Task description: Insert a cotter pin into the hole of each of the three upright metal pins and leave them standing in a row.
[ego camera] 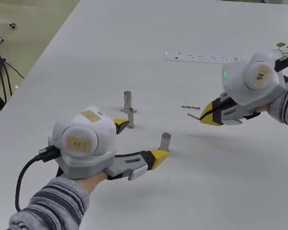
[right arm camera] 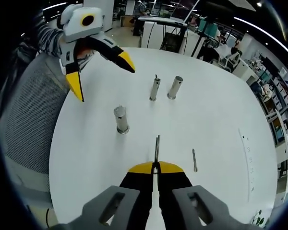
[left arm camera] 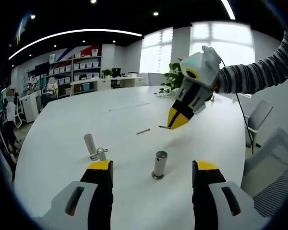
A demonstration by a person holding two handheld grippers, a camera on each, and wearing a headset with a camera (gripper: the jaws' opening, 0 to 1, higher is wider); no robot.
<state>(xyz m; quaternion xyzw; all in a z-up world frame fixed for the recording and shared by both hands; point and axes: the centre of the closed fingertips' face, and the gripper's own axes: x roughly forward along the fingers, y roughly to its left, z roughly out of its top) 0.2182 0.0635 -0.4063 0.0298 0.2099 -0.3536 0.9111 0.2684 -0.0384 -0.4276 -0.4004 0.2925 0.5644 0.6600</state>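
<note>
1. the left hand-held gripper (ego camera: 139, 140) is low over the white desk (ego camera: 86, 57), its jaws wide apart and gripping nothing.
2. one upright metal pin (ego camera: 165, 141) stands on the desk just off the tip of this gripper's right jaw. in the left gripper view it stands between the two jaw tips and slightly ahead of them, touching neither.
3. ahead and to the left of the left hand-held gripper stand two more uprights close together, the nearer pin (ego camera: 130, 119) and the far pin (ego camera: 127, 100). a thin wire piece (ego camera: 126, 111) crosses the top of the nearer pin, seemingly a fitted cotter pin.
4. the right hand-held gripper (right arm camera: 155, 167) has its jaws together, clamped on a cotter pin (right arm camera: 156, 146) that sticks straight forward from the tips, above the desk.
5. a second cotter pin (right arm camera: 194, 159) lies flat on the desk just to the right of those tips.
6. a power strip (ego camera: 201, 57) lies well beyond the right hand-held gripper.
</note>
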